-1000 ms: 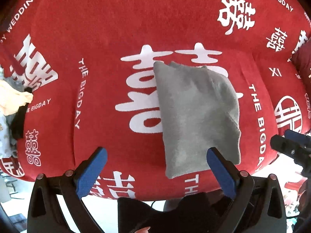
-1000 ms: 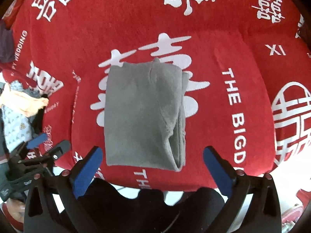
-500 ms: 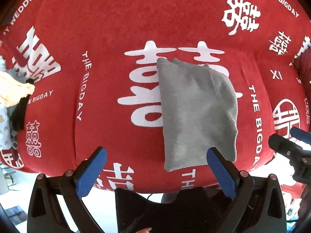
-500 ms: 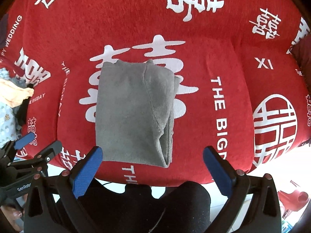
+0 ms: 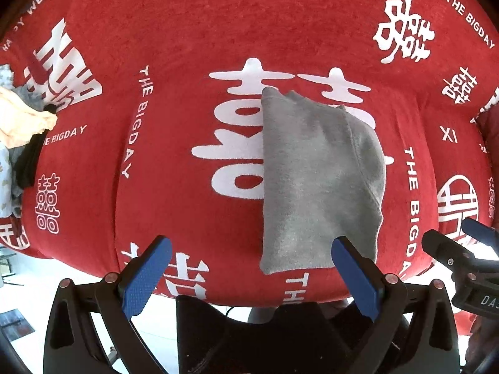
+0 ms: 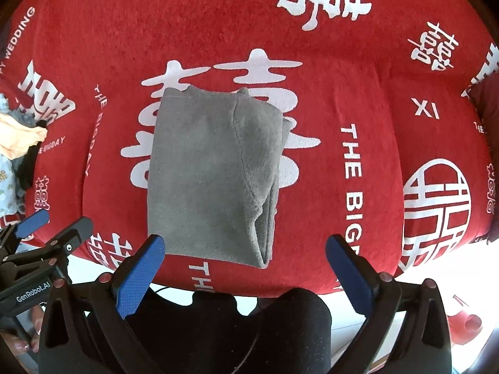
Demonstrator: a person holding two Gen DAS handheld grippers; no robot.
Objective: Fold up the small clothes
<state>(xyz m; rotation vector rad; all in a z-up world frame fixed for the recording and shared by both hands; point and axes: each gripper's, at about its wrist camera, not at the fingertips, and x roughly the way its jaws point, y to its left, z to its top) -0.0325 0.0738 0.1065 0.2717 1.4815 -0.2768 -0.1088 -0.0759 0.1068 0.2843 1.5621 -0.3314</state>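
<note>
A grey garment (image 5: pixel 315 180) lies folded into a tall rectangle on the red cloth with white characters (image 5: pixel 193 31). In the right wrist view the grey garment (image 6: pixel 215 174) shows stacked layers along its right edge. My left gripper (image 5: pixel 249 275) hangs open above the cloth's near edge, empty, its right finger over the garment's lower corner. My right gripper (image 6: pixel 244 275) is open too, with nothing between its blue pads, just below the garment's near edge. Each gripper shows at the side of the other's view.
A pile of loose clothes (image 5: pixel 21 131), yellow, black and patterned, sits at the far left edge of the red cloth (image 6: pixel 343 31). The same clothes pile (image 6: pixel 15 143) appears at left in the right wrist view. A person's dark-clad legs (image 6: pixel 280 327) are below. White floor lies beyond the near edge.
Both grippers have drawn back from the folded garment toward the near edge. The right view's garment has slid toward the left and centre. The garment itself lies unchanged.
</note>
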